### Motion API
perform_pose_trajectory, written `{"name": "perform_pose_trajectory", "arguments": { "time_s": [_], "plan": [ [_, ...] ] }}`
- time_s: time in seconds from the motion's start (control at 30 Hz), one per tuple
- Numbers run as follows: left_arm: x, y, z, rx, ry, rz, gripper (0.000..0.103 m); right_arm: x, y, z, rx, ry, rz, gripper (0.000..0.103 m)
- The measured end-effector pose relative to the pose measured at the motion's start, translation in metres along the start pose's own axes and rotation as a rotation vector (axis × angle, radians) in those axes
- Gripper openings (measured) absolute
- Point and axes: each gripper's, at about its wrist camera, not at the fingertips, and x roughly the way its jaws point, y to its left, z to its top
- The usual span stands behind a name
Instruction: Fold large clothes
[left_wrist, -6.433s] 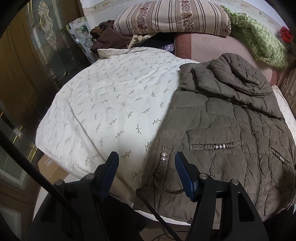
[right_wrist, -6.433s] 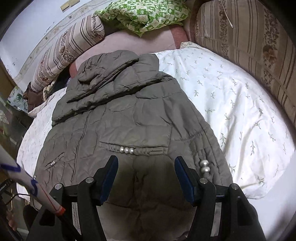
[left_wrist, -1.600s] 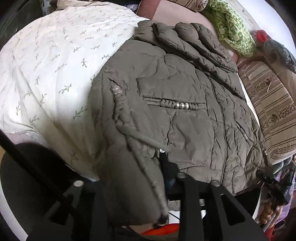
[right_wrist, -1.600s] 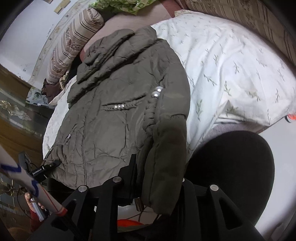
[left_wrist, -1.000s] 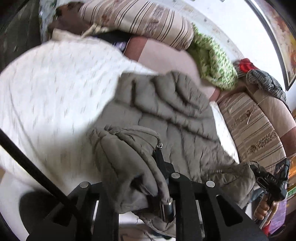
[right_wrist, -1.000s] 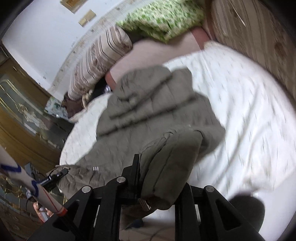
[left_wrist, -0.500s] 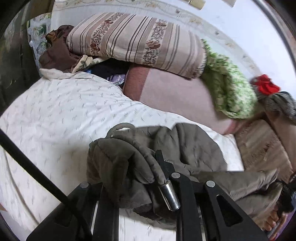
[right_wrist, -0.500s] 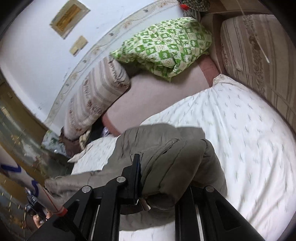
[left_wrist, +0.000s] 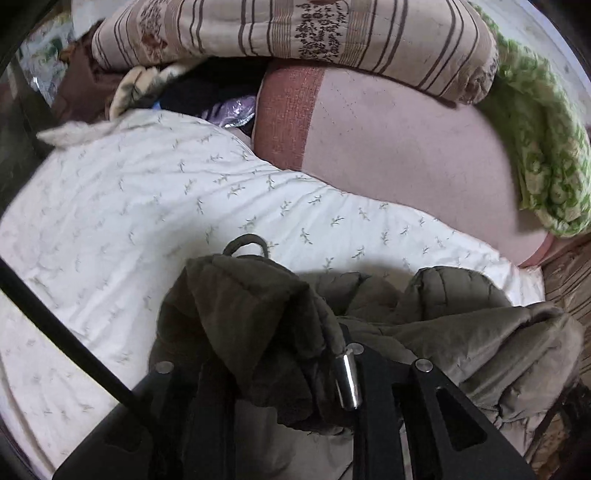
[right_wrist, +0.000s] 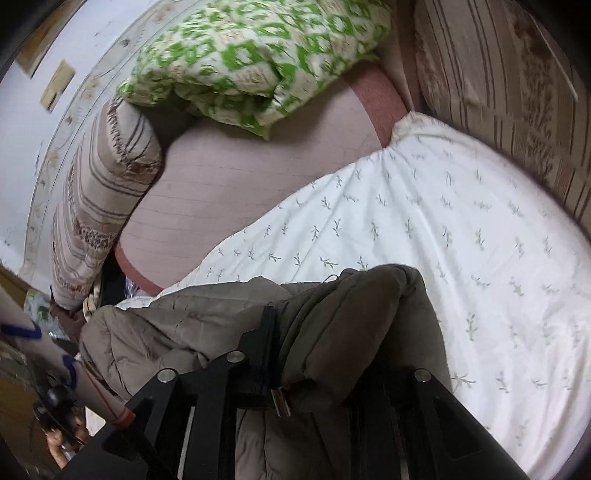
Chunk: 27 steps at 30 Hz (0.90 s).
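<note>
We've got left gripper (left_wrist: 280, 369) and right gripper (right_wrist: 325, 354) both pinching jacket (left_wrist: 461, 332) hem, jaws just easing apart, so padding could slip toward 6 o'clock.

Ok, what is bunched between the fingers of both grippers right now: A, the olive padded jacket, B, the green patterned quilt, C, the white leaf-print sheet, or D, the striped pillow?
A: the olive padded jacket is gathered in the left gripper and the right gripper.

White leaf-print bedsheet (left_wrist: 155, 206), pink blanket (left_wrist: 399, 147) at its head, striped bolster (left_wrist: 288, 33) above, green patterned quilt (right_wrist: 251, 59) alongside.
</note>
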Motion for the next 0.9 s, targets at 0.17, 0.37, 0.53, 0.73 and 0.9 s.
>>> {"name": "perform_pose_trajectory", "arguments": {
  "time_s": [0.17, 0.37, 0.53, 0.73, 0.9],
  "plan": [
    [-0.037, 0.019, -0.004, -0.062, -0.051, -0.199, 0.053, -0.02, 0.0, -0.006, -0.015, -0.073, 0.058, 0.085],
    [-0.105, 0.015, -0.012, -0.035, -0.13, -0.336, 0.062, -0.065, 0.031, -0.03, -0.182, -0.161, -0.023, 0.09],
    [-0.168, 0.022, -0.058, 0.027, -0.212, -0.318, 0.063, -0.076, 0.08, -0.072, -0.38, -0.143, -0.075, 0.064],
    [-0.21, 0.07, -0.158, 0.0, -0.379, -0.217, 0.075, -0.04, 0.138, -0.13, -0.518, -0.112, -0.075, 0.059],
    [-0.187, 0.084, -0.186, 0.043, -0.491, -0.128, 0.076, 0.044, 0.172, -0.141, -0.584, -0.099, -0.236, 0.059]
  ]
}}
